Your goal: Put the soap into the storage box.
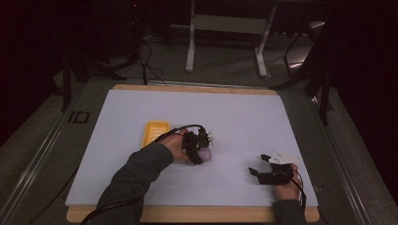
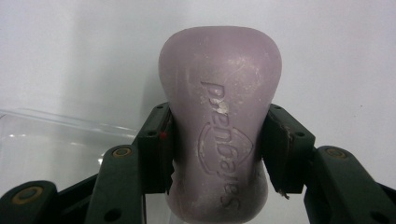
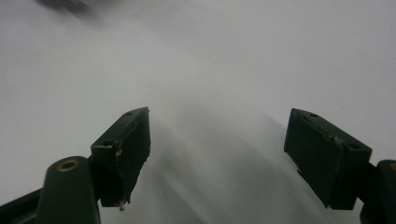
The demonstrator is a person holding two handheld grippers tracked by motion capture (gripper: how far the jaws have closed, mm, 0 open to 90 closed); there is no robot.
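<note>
White sheeting covers the wooden table (image 1: 117, 87); room beyond is dark, with a pale metal stand (image 1: 225, 28) on the floor behind. High view: left gripper (image 1: 202, 151) sits near the middle of the sheet with a pale lump under its tips, and a yellow dish (image 1: 155, 132) lies just beside the left hand (image 1: 174, 145), on its far-left side. Right gripper (image 1: 257, 165) rests well apart, toward the near right edge, jaws spread with nothing between them. Left gripper view adds what the high view cannot resolve: the lump is a lilac bar of soap (image 2: 219, 107), waisted in shape, pinched at its narrow middle between both black pads (image 2: 156, 149), wide end pointing away from the gripper. Letters are pressed into the soap's face above a shield-like emblem; they run along the bar and read roughly "Safeguard", worn and partly chalky, so not certain. A clear plastic edge (image 2: 60, 126) shows to the left of the jaws in that view; what it is I cannot tell. Right gripper view: both pads (image 3: 123, 149) wide apart over bare white sheet.
</note>
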